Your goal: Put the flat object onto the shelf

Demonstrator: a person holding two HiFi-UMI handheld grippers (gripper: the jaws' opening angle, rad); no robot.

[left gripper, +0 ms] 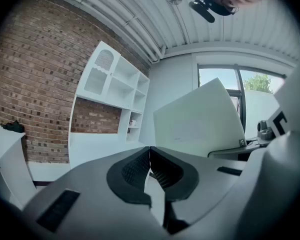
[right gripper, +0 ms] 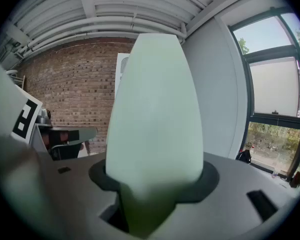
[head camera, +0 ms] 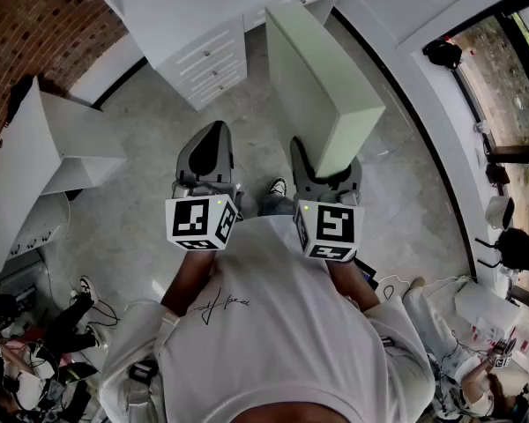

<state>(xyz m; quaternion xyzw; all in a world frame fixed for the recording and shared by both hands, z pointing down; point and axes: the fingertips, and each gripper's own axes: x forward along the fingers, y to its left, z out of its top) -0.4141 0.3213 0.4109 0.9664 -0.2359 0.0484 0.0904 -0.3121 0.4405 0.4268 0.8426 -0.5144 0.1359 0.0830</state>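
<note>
- The right gripper (head camera: 327, 173) is grasping the flat object (head camera: 322, 77), a thick pale panel. Its jaws are standing wide and pressing on the panel's two broad faces at the near end.
- The left gripper (head camera: 206, 162) is carrying nothing. Its jaws are clenched together, tip to tip, with only air ahead of them.
- Seen from the left jaws, the panel is sitting off to the right and the white shelf (left gripper: 112, 84) on the brick wall is lying ahead and to the left.
- The panel's long axis is running straight out of the right jaws, away from the person and tilting upward. It is riding on edge, with a narrow edge uppermost.
- Nearly all of its length is reaching beyond the fingertips, so I judge the far end to be levering hard on the grip.
- To do this carry well, the person should be moving slowly, holding the squeeze firm and avoiding quick wrist turns.
- Before the far end reaches an opening, the panel probably needs rolling flat. The free left gripper could be steadying its underside.
</note>
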